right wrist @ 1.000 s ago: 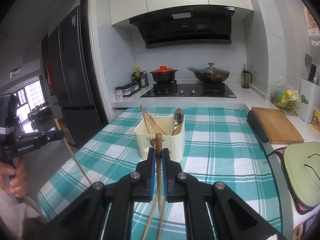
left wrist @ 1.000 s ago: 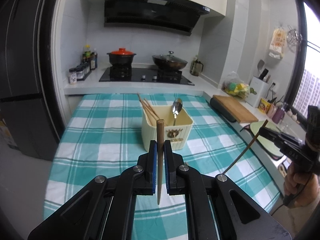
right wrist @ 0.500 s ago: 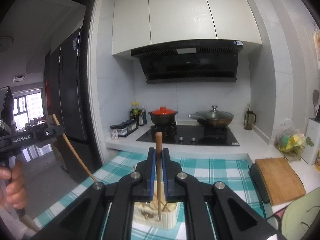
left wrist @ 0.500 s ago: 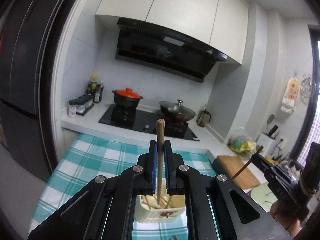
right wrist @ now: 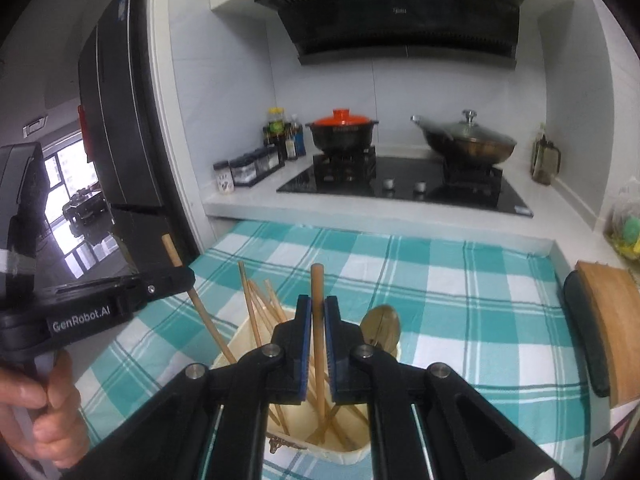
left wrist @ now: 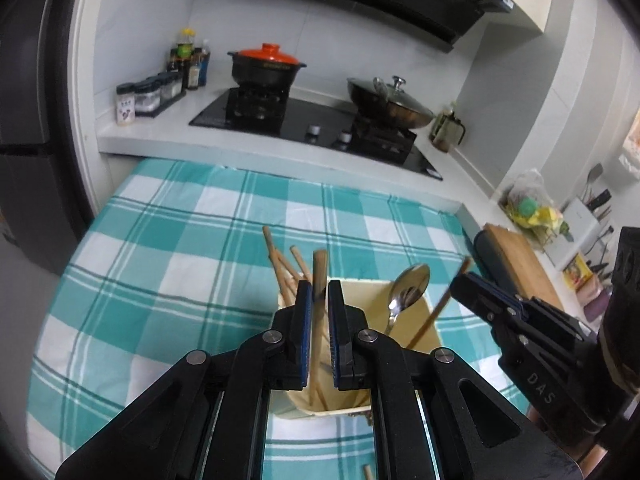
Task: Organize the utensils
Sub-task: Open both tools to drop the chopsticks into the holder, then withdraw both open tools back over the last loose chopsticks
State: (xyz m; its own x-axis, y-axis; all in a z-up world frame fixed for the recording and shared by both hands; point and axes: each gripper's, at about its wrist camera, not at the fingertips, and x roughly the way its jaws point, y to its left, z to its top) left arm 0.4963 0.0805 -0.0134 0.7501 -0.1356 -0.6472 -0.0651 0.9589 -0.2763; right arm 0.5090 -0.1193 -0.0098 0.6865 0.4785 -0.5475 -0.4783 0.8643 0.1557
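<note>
A cream utensil box (left wrist: 425, 322) stands on the checked cloth, just under both grippers. It holds several wooden chopsticks (left wrist: 280, 268) and a metal spoon (left wrist: 409, 282). My left gripper (left wrist: 319, 292) is shut on an upright chopstick (left wrist: 320, 267) whose lower end reaches into the box. My right gripper (right wrist: 318, 308) is shut on another chopstick (right wrist: 317, 280), which also dips into the box (right wrist: 352, 456). Each view shows the other gripper from the side: the right gripper (left wrist: 466, 285) with its slanted chopstick (left wrist: 436, 314), and the left gripper (right wrist: 182, 280) with its chopstick (right wrist: 204, 316).
Behind the teal checked cloth (left wrist: 180, 280) is a hob with an orange-lidded pot (left wrist: 266, 66) and a lidded wok (left wrist: 390, 102). Spice jars (left wrist: 146, 96) stand at the back left, a wooden cutting board (left wrist: 516, 264) at the right. A loose chopstick (left wrist: 366, 472) lies on the cloth nearby.
Both grippers have moved forward over the cream box and tipped downward. The two held chopsticks, earlier clear of the box, now have their lower ends inside it.
</note>
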